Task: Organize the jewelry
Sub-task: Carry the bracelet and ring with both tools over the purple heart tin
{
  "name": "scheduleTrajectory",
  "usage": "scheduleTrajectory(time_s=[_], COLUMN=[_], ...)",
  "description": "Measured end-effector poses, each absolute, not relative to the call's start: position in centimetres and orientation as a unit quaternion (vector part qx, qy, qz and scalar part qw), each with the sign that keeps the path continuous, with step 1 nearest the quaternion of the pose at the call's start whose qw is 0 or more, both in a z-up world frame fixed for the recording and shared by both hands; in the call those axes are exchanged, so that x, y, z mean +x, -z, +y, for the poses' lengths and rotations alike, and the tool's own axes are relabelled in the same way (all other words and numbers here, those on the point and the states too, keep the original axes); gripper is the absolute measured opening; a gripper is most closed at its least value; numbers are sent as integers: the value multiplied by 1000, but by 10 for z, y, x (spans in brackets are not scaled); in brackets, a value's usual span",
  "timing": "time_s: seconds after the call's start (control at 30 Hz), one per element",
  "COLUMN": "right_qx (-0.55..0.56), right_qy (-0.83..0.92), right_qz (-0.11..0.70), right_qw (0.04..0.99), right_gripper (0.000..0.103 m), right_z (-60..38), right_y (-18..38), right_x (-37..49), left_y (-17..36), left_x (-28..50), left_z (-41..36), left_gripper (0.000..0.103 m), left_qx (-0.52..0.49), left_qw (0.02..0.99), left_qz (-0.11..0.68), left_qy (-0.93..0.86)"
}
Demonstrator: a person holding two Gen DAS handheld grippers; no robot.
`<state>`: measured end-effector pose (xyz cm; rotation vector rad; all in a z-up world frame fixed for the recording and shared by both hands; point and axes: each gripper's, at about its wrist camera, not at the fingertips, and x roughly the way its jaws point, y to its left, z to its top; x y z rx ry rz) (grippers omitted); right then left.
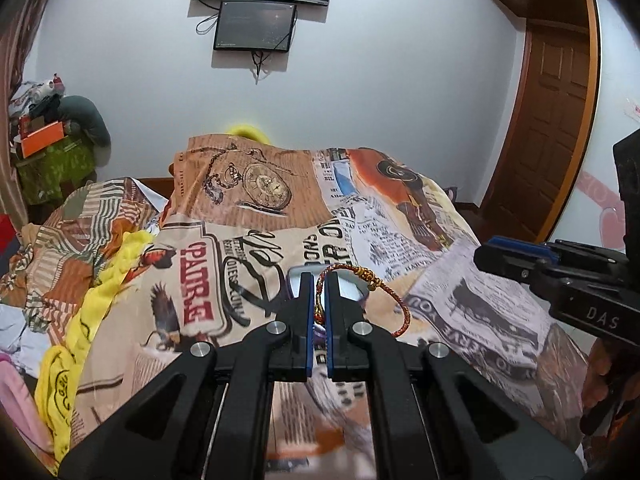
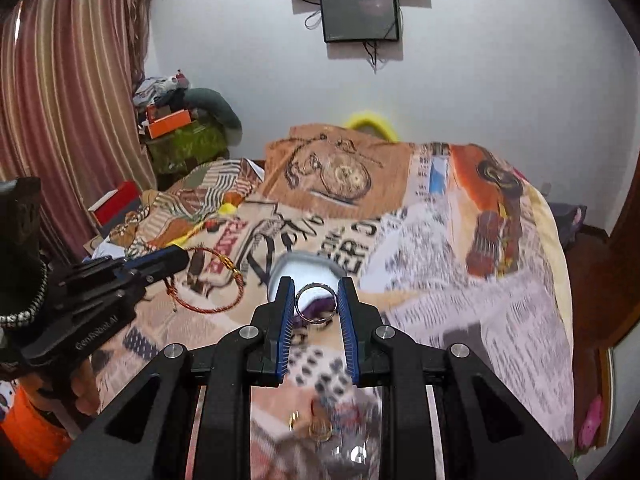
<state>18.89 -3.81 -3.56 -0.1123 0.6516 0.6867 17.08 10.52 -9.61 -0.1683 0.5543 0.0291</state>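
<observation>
My left gripper [image 1: 319, 280] is shut on a red and gold cord bracelet [image 1: 396, 296], which loops out to the right of the blue pads, above the bed. The same bracelet [image 2: 224, 280] hangs from the left gripper [image 2: 176, 260] at the left of the right wrist view. My right gripper [image 2: 315, 292] is shut on a silver ring [image 2: 316, 303], held flat between its blue pads. Beyond both grippers an open grey box [image 2: 304, 264] with a white and purple lining lies on the bedspread; this box [image 1: 352, 292] shows partly behind the left fingers. The right gripper [image 1: 500, 254] enters from the right.
A printed bedspread [image 2: 440, 260] covers the bed. Several loose rings and jewelry pieces [image 2: 316, 424] lie blurred on the bedspread below the right gripper. Yellow cloth [image 1: 92, 320] lies at the left edge. Two screens [image 1: 256, 26] hang on the wall, a wooden door [image 1: 556, 120] stands right.
</observation>
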Motion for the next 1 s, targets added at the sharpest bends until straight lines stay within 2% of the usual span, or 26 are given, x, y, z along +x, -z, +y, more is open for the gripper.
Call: scheduleTrajectory(time_s=[0.37, 1.0], right_qx=[-58, -74], right_qy=[-348, -389], right_qz=[341, 476], right_qw=[871, 785], right_gripper=[20, 20], right_z=[-9, 30], right_y=[47, 118], right_x=[239, 292], left_y=[119, 177], left_x=[234, 296], left_z=[121, 133], left_gripper=[3, 3], left_qx=[-85, -83], left_qw=[946, 905], left_qz=[314, 415], left_qy=[-7, 38])
